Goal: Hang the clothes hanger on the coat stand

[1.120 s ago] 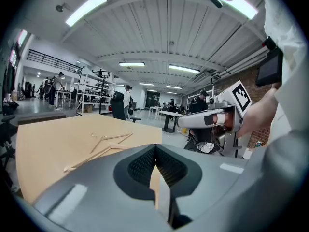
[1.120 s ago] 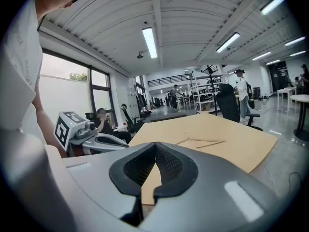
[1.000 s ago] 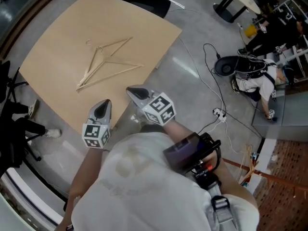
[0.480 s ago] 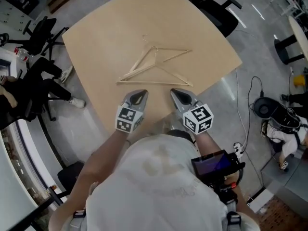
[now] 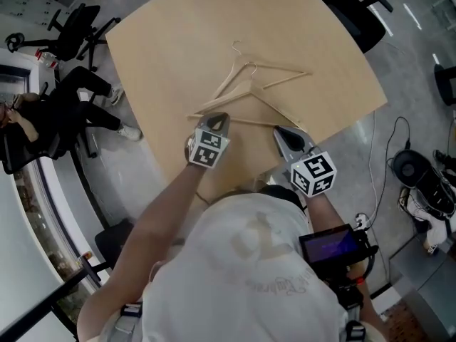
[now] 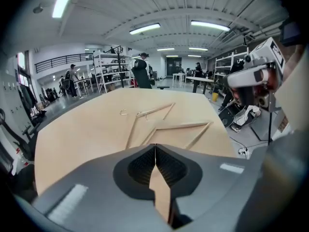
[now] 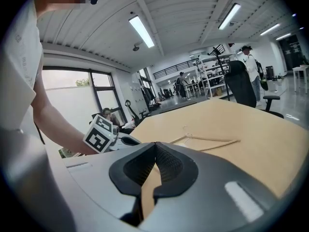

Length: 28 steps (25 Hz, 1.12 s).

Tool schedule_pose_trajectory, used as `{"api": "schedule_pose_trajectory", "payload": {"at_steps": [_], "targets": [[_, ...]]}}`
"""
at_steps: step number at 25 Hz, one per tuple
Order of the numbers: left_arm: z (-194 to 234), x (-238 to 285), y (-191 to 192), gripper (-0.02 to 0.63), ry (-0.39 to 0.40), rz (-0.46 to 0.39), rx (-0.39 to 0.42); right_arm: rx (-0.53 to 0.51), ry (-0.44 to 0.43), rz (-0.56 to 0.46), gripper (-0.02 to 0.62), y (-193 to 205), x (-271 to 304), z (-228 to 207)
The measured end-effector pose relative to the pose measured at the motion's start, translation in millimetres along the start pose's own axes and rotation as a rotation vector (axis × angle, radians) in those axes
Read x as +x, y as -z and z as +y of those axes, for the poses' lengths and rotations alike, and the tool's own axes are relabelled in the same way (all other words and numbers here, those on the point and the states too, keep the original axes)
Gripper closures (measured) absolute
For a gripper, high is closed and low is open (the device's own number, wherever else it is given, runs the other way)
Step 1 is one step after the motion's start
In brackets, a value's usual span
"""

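Fingers of my left gripper were clenched on nothing; my right gripper was clenched and empty too. The clothes hanger lay flat on the surface, just ahead of both, its bottom bar running crosswise to my reach. Left tip sat by the bar's left end, nearer than the right. Both forearms were extended forward, side by side.

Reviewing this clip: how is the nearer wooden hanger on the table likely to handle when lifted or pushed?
Probably stiff and light: the nearer hanger is thin wooden rods in an open frame. Lying flat on the table, it should slide rather than roll if pushed. It overlaps the farther hanger, so lifting may snag or drag that one.
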<state>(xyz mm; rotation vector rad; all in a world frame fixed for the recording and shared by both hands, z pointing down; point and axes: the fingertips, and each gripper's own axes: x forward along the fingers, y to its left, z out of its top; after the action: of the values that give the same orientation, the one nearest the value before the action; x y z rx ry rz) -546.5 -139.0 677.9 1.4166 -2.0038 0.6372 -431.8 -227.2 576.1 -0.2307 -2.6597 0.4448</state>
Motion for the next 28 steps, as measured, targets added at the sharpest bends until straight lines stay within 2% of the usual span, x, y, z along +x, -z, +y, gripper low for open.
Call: {"api": "schedule_pose_trajectory", "payload": {"at_steps": [5, 10, 13, 16, 18, 20, 22, 25, 28], "targets": [[22.2, 35.7, -1.0, 0.588, 0.012, 0.071, 0.045, 0.031, 0.019, 0.013, 0.581, 6.5, -2.8, -16.5], [28.4, 74.0, 2.4, 0.474, 0.075, 0.176, 0.121, 0.064, 0.046, 0.023, 0.581, 17.9, -8.5, -28.4], [35.0, 89.8, 4.2, 0.441, 0.074, 0.233, 0.183, 0.079, 0.062, 0.027, 0.581, 23.2, -11.5, -32.3], [42.4, 100.9, 10.1, 0.44, 0.072, 0.291, 0.222, 0.09, 0.078, 0.024, 0.581, 25.3, -15.1, -38.1], [38.6, 104.9, 15.9, 0.439, 0.114, 0.334, 0.226, 0.096, 0.088, 0.021, 0.581, 25.5, -17.8, -43.4], [32.7, 106.2, 16.9, 0.478, 0.155, 0.36, 0.244, 0.101, 0.096, 0.017, 0.581, 24.3, -20.0, -48.9], [29.5, 105.5, 17.7, 0.489, 0.173, 0.379, 0.279, 0.107, 0.1, 0.013, 0.581, 23.8, -20.6, -51.0], [28.8, 103.3, 21.0, 0.499, 0.17, 0.402, 0.321, 0.113, 0.1, 0.003, 0.581, 24.5, -19.1, -47.8], [29.7, 98.4, 16.1, 0.499, 0.126, 0.374, 0.346, 0.114, 0.102, -0.006, 0.581, 21.8, -20.0, -48.8]]}}
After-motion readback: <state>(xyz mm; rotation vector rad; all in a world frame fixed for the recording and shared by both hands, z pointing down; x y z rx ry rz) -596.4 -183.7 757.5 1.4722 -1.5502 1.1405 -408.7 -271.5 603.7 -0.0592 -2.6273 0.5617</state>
